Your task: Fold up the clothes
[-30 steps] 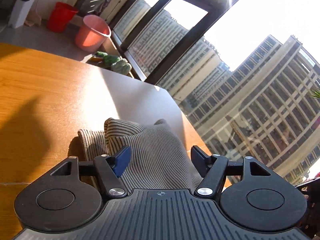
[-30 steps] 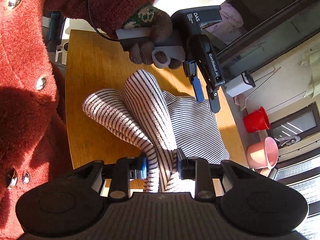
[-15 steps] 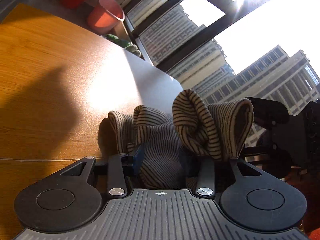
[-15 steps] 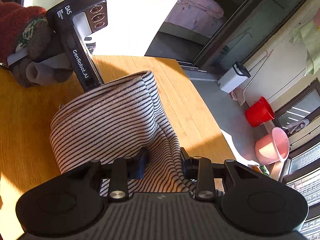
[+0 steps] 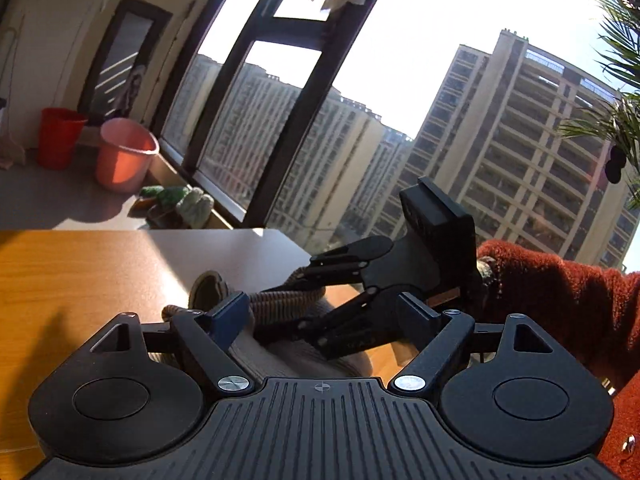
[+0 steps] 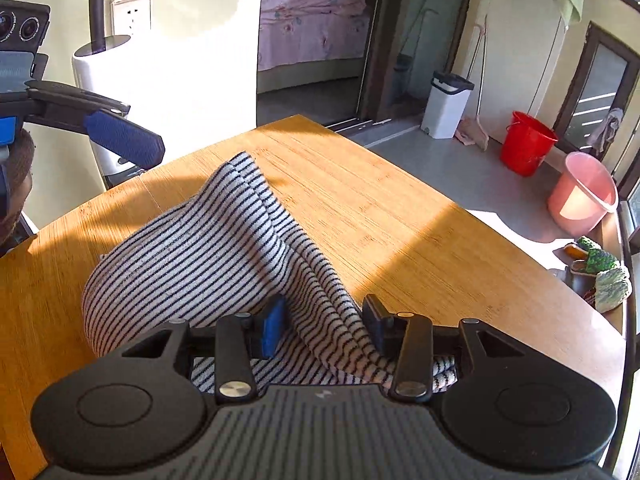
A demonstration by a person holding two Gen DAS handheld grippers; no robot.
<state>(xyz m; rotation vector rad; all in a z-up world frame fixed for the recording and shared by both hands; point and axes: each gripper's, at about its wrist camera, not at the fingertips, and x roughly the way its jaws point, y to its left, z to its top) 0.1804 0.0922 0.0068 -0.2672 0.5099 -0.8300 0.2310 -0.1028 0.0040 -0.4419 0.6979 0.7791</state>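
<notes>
A black-and-white striped garment (image 6: 208,256) lies bunched on the wooden table (image 6: 380,216). In the right wrist view a fold of it rises between the fingers of my right gripper (image 6: 324,324), whose jaws stand apart with cloth between them, not pinched. In the left wrist view my left gripper (image 5: 324,316) is open and empty, its fingers spread wide just above the garment (image 5: 280,352). The right gripper (image 5: 360,292) shows in front of it, low over the cloth. The left gripper's blue pad (image 6: 124,142) shows at the far left of the right wrist view.
A red bucket (image 6: 526,144), a pink bucket (image 6: 580,196) and green slippers (image 6: 600,268) sit on the floor by the window, beyond the table's edge. A white bin (image 6: 446,106) stands by the doorway. My red sleeve (image 5: 560,308) is at the right.
My left gripper has let go of the garment and opened wide. My right gripper's jaws have widened and it has come down to the table, laying the cloth over.
</notes>
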